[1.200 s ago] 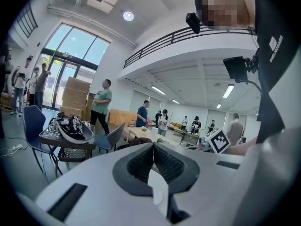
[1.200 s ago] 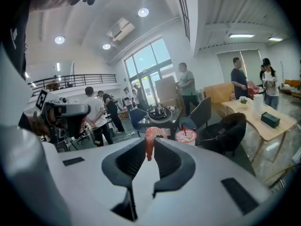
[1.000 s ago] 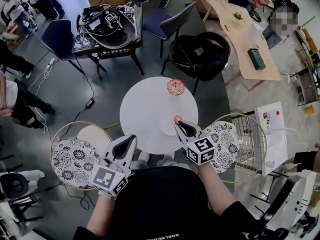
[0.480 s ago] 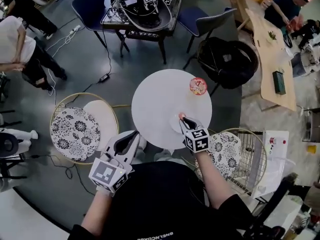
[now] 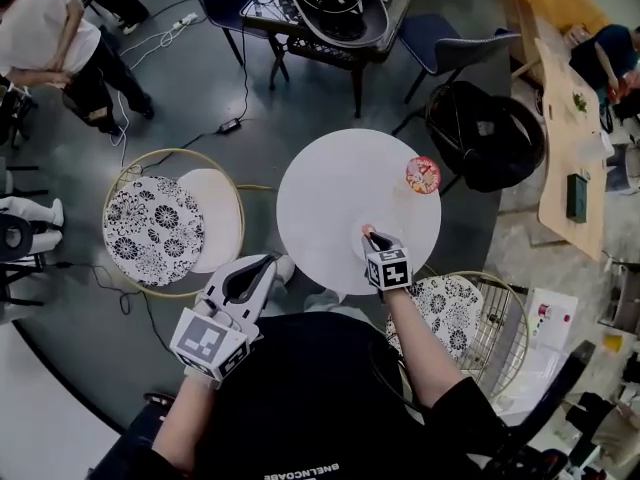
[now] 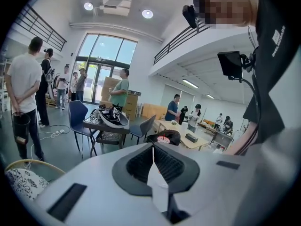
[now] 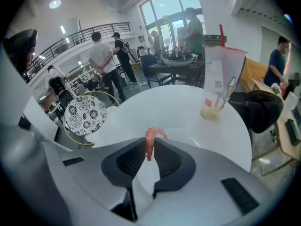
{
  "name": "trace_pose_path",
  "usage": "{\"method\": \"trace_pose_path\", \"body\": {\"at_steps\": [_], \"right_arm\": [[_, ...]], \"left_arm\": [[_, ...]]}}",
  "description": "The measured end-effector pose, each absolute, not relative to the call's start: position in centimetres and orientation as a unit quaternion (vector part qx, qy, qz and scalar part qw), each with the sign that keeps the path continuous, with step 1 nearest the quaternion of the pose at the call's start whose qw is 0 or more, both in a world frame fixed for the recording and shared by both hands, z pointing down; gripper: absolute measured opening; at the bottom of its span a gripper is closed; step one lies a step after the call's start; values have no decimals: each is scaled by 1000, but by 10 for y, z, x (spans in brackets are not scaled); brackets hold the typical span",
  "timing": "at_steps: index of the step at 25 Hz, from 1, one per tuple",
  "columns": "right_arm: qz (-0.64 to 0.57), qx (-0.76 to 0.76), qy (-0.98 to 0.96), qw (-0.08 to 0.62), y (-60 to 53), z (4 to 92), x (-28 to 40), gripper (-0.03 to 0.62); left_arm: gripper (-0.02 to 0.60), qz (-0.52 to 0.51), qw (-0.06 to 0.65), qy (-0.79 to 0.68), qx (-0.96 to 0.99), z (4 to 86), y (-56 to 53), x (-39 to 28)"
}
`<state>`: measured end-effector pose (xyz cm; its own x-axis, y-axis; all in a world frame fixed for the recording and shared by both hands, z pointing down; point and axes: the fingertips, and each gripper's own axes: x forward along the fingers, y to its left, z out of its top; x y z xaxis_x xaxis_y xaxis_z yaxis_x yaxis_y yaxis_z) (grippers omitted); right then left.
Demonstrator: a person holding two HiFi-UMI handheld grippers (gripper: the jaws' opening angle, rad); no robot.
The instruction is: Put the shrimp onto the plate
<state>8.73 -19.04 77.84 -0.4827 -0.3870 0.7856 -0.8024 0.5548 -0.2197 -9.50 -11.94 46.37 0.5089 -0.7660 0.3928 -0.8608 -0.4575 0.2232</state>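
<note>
The shrimp [image 7: 150,142] hangs pinched between the fingers of the right gripper [image 7: 150,148], clamped near its lower end, with its curled pink body sticking up past the fingertips. Just beyond and below those fingers lies the plate [image 7: 187,137], white, shallow and bare, on the round white worktop [image 7: 141,109]. Farther out from the fingers, to their right, stands a clear cup [image 7: 218,84] with a red straw, holding only a little pale drink at its bottom.

The grip looks slight. If the fingers let go while high up or short of the rim, I judge the shrimp could bounce or land on the worktop instead. The plate barely stands out from the white worktop, which makes misjudging its edge easy. A wide sweep to the right could also knock the cup.

The left gripper [image 6: 152,149] hovers off the worktop's near-left edge, its fingers pressed together on nothing.
</note>
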Motion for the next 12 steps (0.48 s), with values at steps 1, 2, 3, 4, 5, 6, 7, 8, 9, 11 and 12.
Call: {"method": "trace_pose_path", "body": {"at_steps": [1, 2, 3, 4, 5, 6, 7, 8, 9, 11, 12], "right_arm": [[295, 366, -807, 357, -191, 784, 86, 63], [295, 364, -806, 363, -192, 790, 86, 64], [295, 362, -804, 368, -193, 795, 85, 63], [296, 360, -802, 374, -194, 799, 84, 63], [297, 358, -800, 379, -194, 802, 84, 63], [300, 355, -798, 383, -194, 805, 84, 63], [304, 353, -797, 386, -194, 808, 83, 64], [306, 351, -796, 388, -194, 810, 82, 64], [308, 349, -795, 390, -194, 812, 81, 64], [309, 346, -793, 395, -195, 816, 80, 64], [310, 345, -792, 397, -196, 817, 80, 64]], "left_arm": [[6, 120, 201, -484, 843, 465, -119, -97], [6, 120, 202, -487, 841, 466, -118, -98], [6, 121, 203, -489, 840, 467, -118, -99], [6, 122, 203, -491, 838, 468, -118, -100], [6, 123, 204, -493, 837, 468, -119, -100], [6, 124, 206, -494, 835, 468, -120, -101], [6, 125, 207, -495, 834, 468, -121, -101], [6, 126, 208, -496, 834, 469, -121, -101], [6, 127, 209, -496, 833, 470, -122, -101], [6, 126, 210, -497, 832, 471, -122, -101], [6, 126, 211, -499, 831, 472, -122, -101]]}}
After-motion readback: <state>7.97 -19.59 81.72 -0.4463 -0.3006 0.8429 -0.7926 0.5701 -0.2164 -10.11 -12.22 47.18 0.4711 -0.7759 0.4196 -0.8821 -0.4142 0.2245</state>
